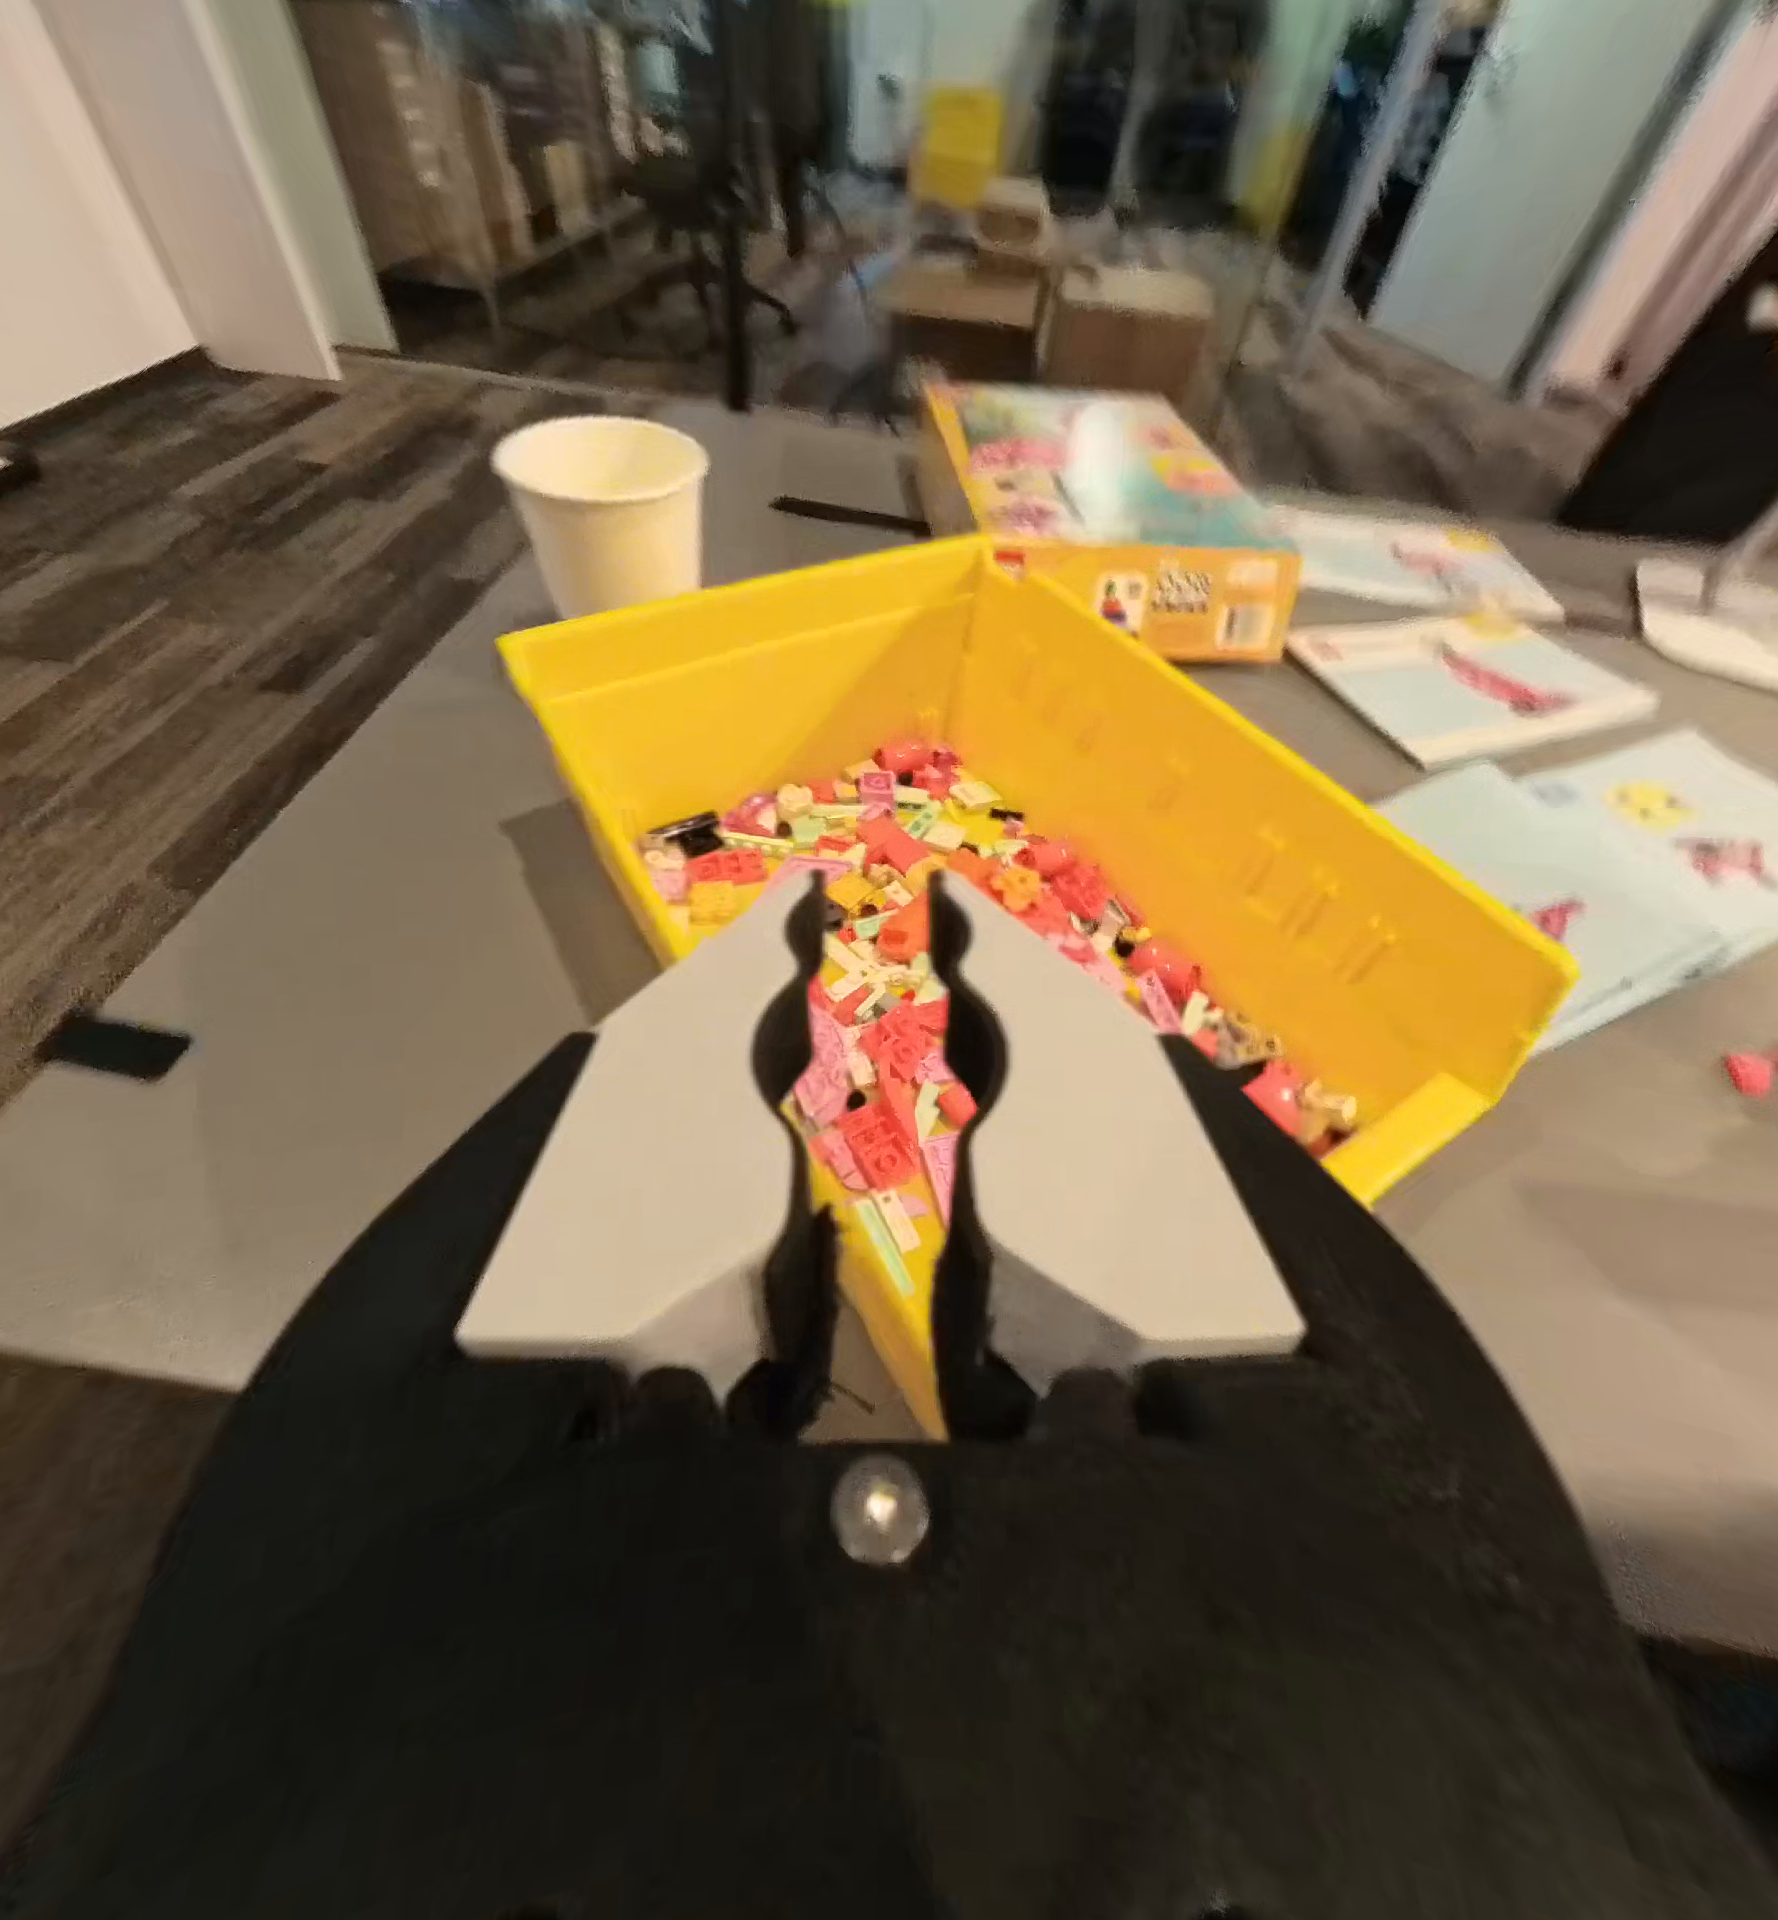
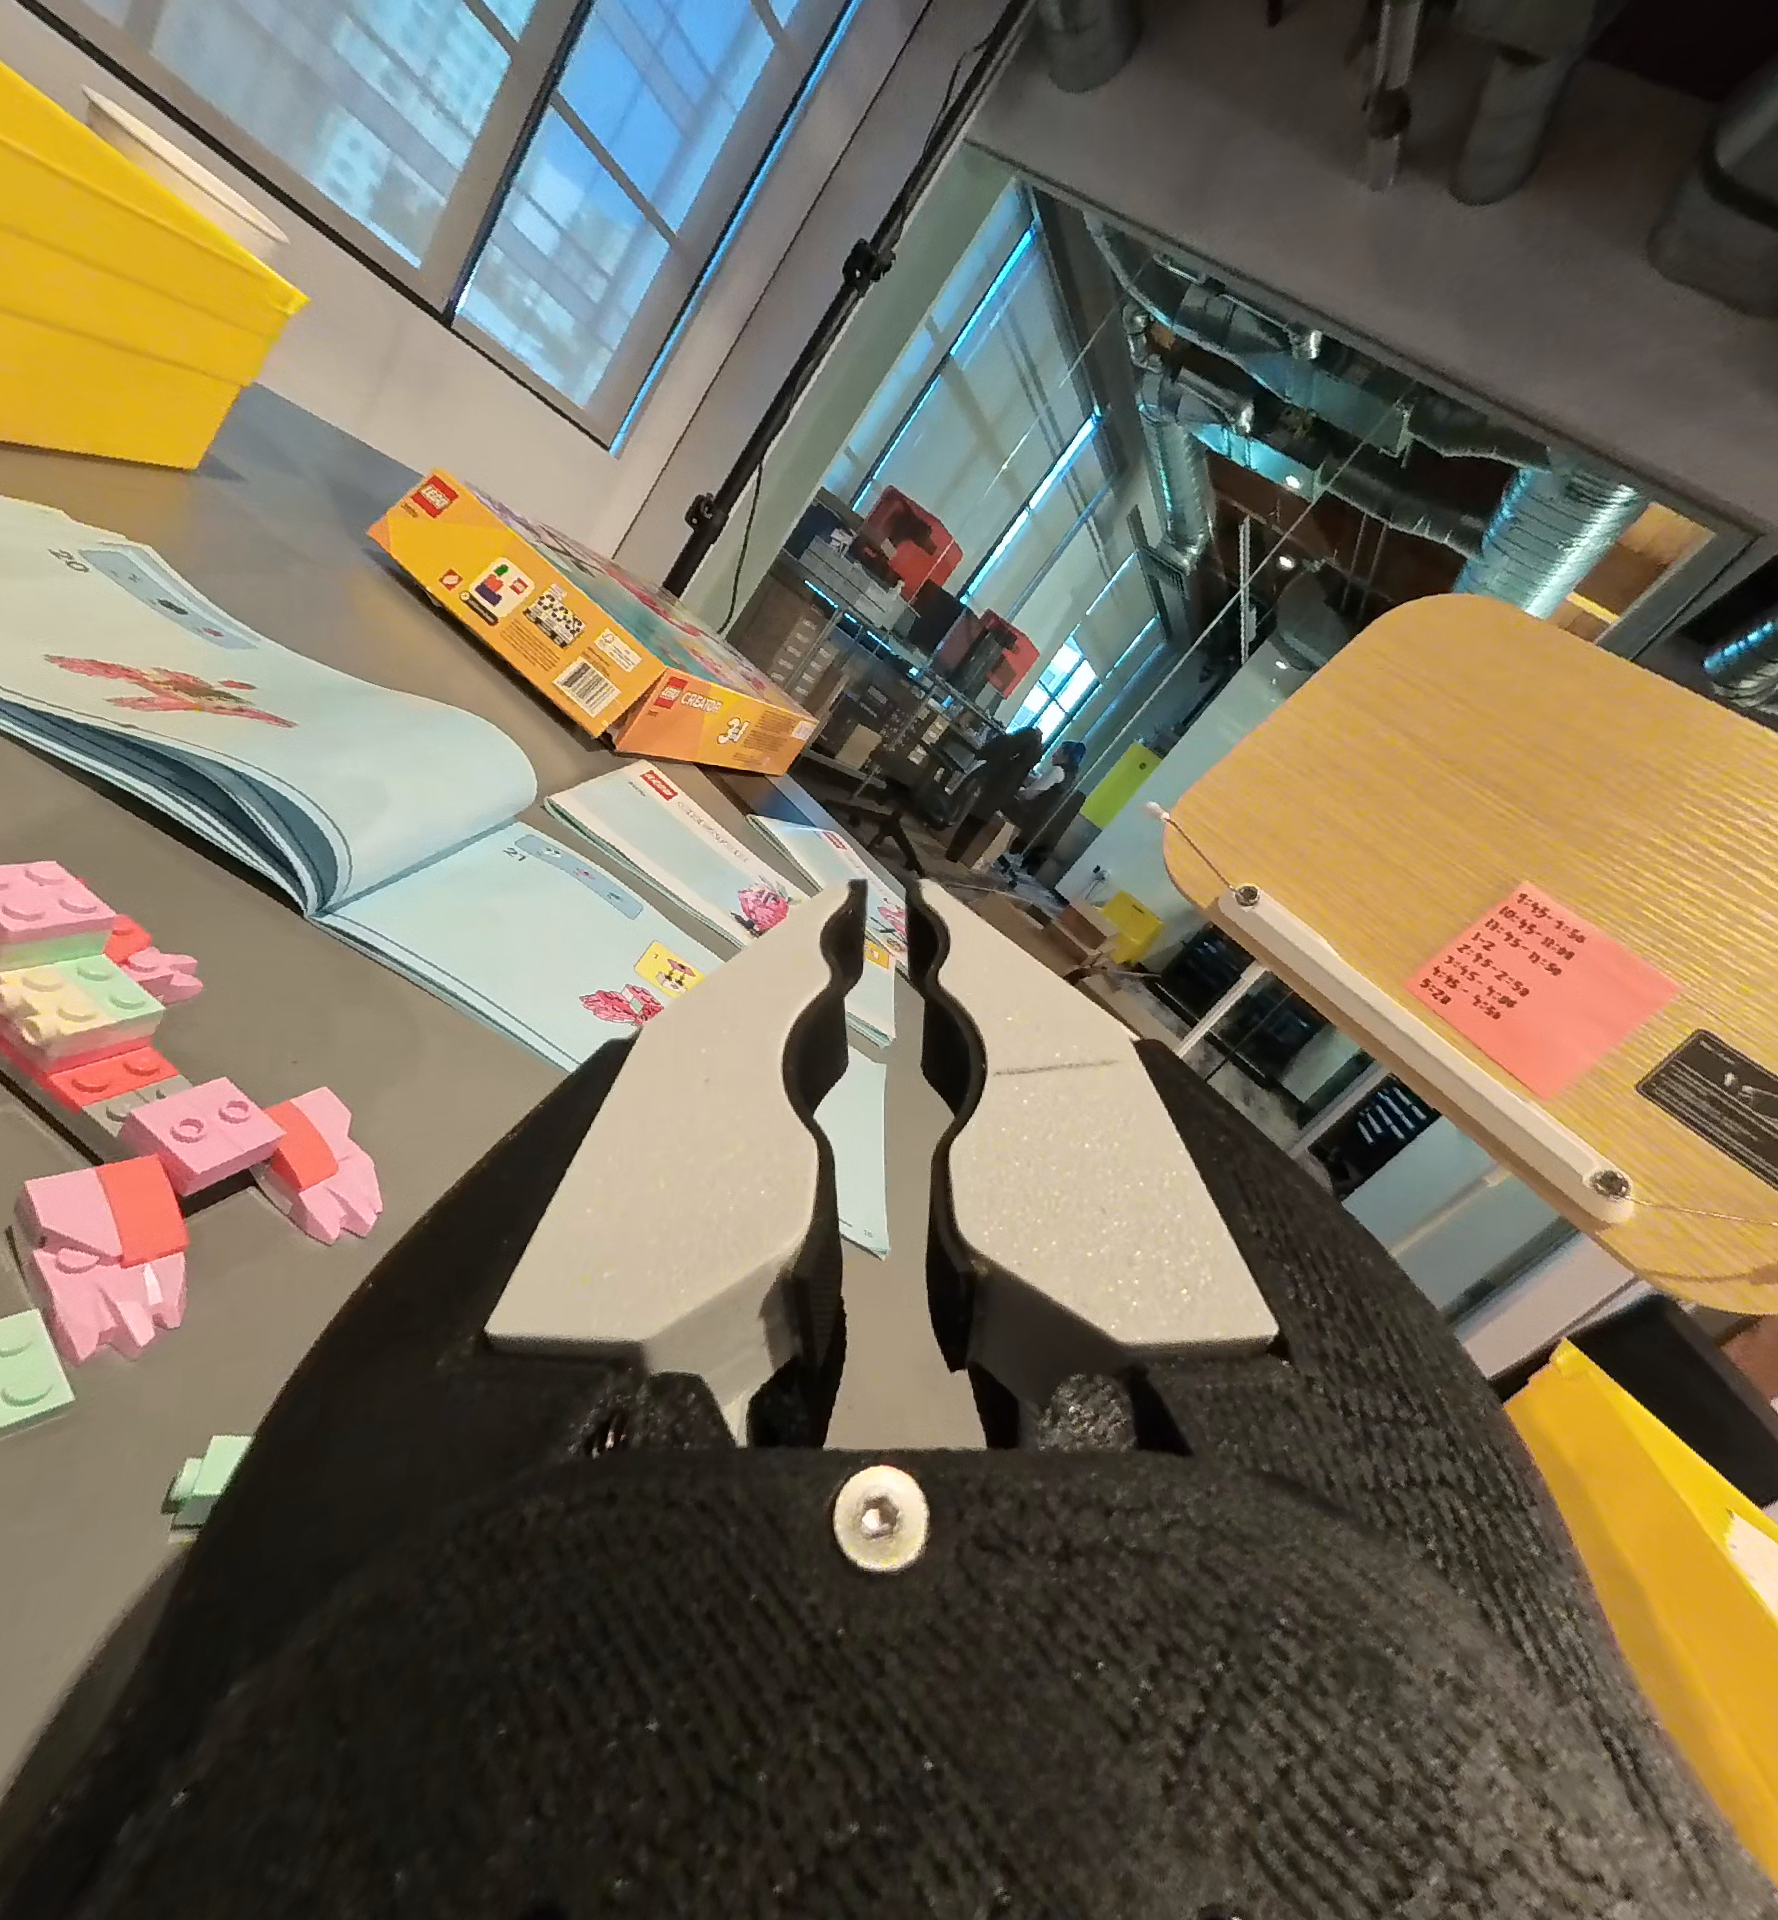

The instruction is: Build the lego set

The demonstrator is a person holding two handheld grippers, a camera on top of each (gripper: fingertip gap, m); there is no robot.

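Left gripper (image 1: pixel 877 894) is hanging over the near end of a yellow bin (image 1: pixel 1228 790), its grey fingers parted by a narrow gap with nothing between them, tips pointing down into the loose bricks (image 1: pixel 906 997) heaped just ahead and below. Judging by this pose, the step in hand is picking the next piece: the fingers are lining up over the pile, and the coming move is calling for a slow descent and a precise pinch on one small brick without scooping its neighbours. Right gripper (image 2: pixel 885 894) is waiting empty too, fingers slightly apart, angled low across the grey table (image 2: pixel 272 997), with the half-built pink model (image 2: pixel 106 1039) lying off to its left and an open instruction booklet (image 2: pixel 345 790) just ahead. Bricks are hard, glossy plastic in pink, coral, mint and cream, studded on top; a mint plate (image 2: pixel 14 1371) is sitting flat near the model. Bin walls are smooth and stiff, while the paper cup (image 1: pixel 610 514) beyond the bin and the cardboard set box (image 1: pixel 1124 540) are looking light and easily nudged. Finger faces are matt grey with wavy inner edges.
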